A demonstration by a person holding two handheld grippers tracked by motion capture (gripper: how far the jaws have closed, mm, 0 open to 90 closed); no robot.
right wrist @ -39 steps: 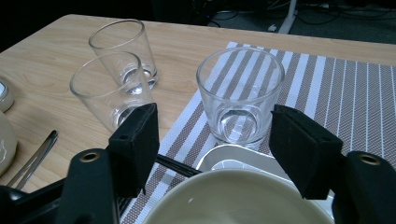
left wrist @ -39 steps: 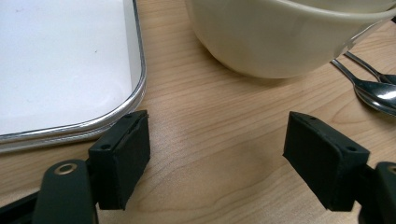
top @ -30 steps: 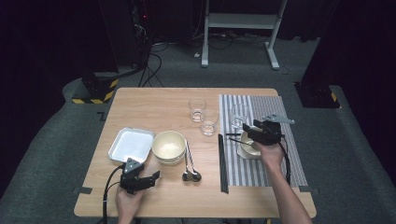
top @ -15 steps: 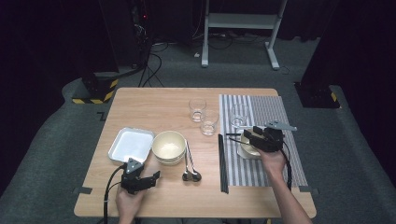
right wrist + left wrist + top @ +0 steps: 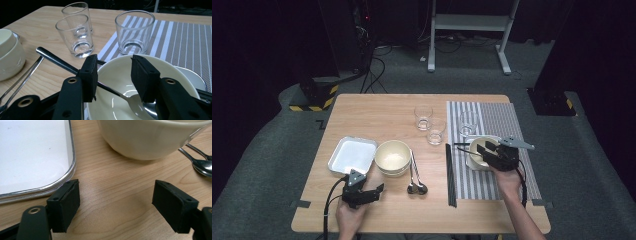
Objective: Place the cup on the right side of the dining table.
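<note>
Since the earlier frame the right hand-held gripper (image 5: pixel 484 150) had edged leftward over the striped placemat (image 5: pixel 507 120) and its jaws had just been closing, though they stood part open, pressing on nothing. On the bench (image 5: pixel 377 107) the placemat bore the cream bowl (image 5: pixel 120 75) on its plate, a spoon (image 5: pixel 75 68) lying in it with the handle sticking out over the rim. That handle ran between the jaws, under the left one, apparently not yet pinched. The step seemed to be a grasp of the spoon; next the jaws would need to drop around the handle and close. The left hand-held gripper (image 5: pixel 115 206) rested wide open and empty beside the tray (image 5: pixel 30 155).
</note>
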